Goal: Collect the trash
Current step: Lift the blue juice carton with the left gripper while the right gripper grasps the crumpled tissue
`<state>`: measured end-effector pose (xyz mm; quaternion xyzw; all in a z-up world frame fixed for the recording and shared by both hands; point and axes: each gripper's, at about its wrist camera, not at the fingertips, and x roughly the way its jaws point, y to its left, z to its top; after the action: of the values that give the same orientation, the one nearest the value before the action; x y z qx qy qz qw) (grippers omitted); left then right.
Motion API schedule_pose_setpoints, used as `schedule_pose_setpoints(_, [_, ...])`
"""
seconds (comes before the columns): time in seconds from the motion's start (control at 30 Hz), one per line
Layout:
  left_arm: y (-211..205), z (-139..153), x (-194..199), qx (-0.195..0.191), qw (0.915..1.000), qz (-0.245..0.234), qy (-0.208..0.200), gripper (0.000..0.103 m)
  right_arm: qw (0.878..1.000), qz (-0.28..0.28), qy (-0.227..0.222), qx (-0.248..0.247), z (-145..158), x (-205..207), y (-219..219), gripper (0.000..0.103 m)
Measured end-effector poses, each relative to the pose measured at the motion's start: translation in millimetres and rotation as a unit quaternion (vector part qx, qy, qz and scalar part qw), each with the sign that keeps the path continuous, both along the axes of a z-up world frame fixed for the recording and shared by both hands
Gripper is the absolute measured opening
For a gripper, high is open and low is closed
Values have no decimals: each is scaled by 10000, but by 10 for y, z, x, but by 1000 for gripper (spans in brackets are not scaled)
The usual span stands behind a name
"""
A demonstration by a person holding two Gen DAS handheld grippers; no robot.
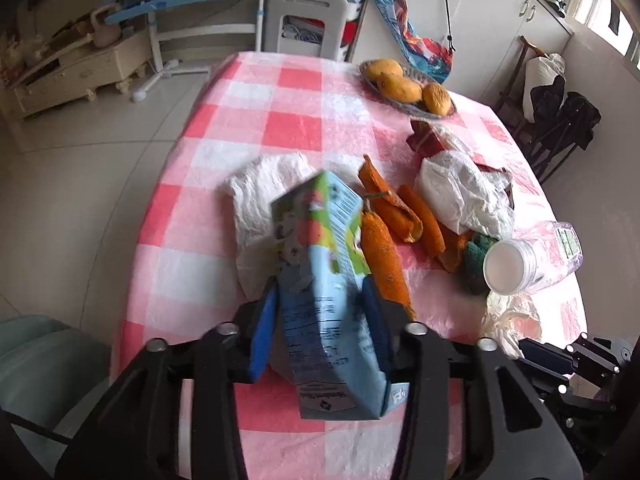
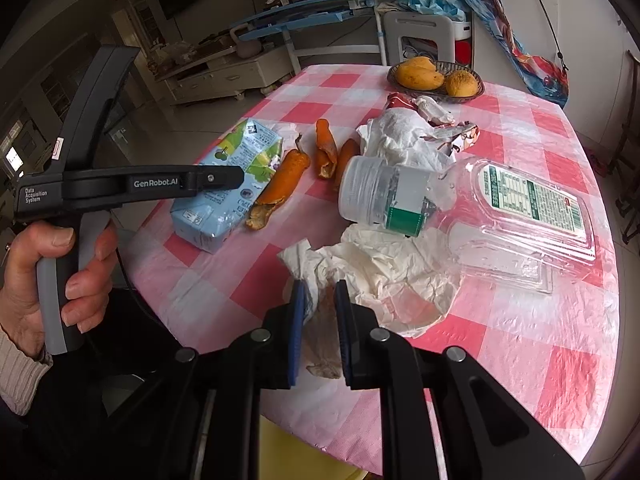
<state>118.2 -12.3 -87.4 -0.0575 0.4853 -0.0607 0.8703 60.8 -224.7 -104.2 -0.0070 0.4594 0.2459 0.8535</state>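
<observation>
At the bottom centre of the right wrist view, the right gripper [image 2: 320, 312] is pinching the near edge of a crumpled tissue [image 2: 384, 272], its jaws narrow. At the bottom centre of the left wrist view, the left gripper [image 1: 320, 308] is clamping a blue carton [image 1: 320, 292], its pads pressing both sides. In the right view a hand [image 2: 52, 280] at the left edge is squeezing that gripper's handle. Toward mid-frame, orange peels [image 2: 280, 184] are lying beside the carton, and a clear bottle [image 2: 460, 212] is lying at centre right on the checked tablecloth [image 2: 540, 360]. At the top centre, a basket [image 2: 472, 92] is holding yellow fruit [image 2: 418, 76].
</observation>
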Motion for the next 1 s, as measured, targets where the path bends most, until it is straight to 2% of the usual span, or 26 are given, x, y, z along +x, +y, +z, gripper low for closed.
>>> schedule_pose_setpoints(0.23, [118,115,-50,-178,9994,187,-216,29,9987,32,86,495,85,-20,-70,16])
schedule_pose_setpoints(0.37, [202,168,-64,-95,9990,353,-270,29,9976,113,100,677,125,-35,-58,16])
schedule_pose_setpoints(0.47, [307,193,-73,-248,9978,527,-313,29,9960,189,172,859,138,-42,-48,16])
schedule_pose_setpoints(0.67, [597,432,-205,-754,9895,872,-873,29,9923,620,307,1030,171,-101,91,16])
schedule_pose_setpoints(0.77, [597,491,-260,-877,9883,751,-995,29,9890,935,406,1075,186,-165,184,16])
schedule_pose_setpoints(1.0, [313,485,-528,-740,9918,246,-1012,29,9816,1471,502,1110,268,-534,371,16])
